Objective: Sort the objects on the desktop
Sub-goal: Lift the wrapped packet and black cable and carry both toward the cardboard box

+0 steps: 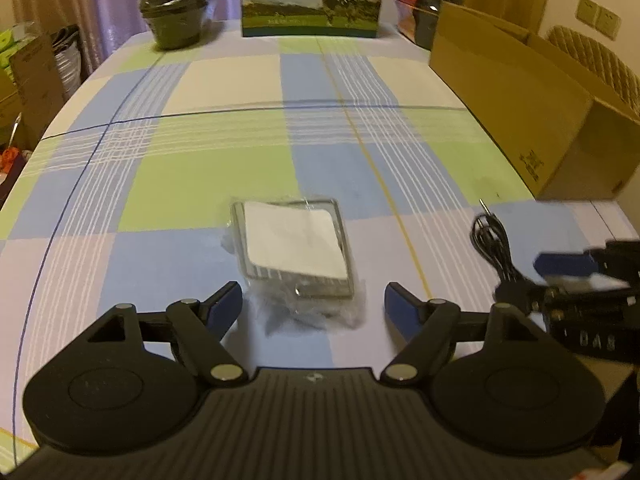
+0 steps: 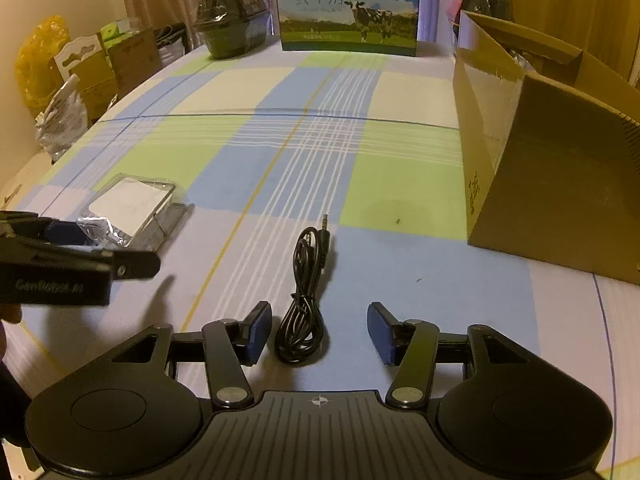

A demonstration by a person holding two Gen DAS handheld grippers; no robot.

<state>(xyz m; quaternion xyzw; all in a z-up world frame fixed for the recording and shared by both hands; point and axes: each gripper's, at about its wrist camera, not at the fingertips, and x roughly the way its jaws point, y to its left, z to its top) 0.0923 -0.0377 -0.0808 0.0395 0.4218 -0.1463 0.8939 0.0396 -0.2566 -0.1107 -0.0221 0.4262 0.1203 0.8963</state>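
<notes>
Pkg [image 1: 294, 248]: clear wrap, white label, grey box; cable [image 2: 306, 300] coiled, black.

Dim, warm indoor light; soft shadows; strong fisheye bending at edges; dark corners; slight blur and grain throughout.

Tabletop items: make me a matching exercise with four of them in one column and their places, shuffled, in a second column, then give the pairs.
Things:
1. audio cable
2. plastic-wrapped packet
3. milk carton
4. cardboard box

Places:
A. far end of the table, upright
B. between the open fingers of the right gripper
C. along the table's right side, flaps open
D. just ahead of the open left gripper

Pairs: 1-B, 2-D, 3-A, 4-C
</notes>
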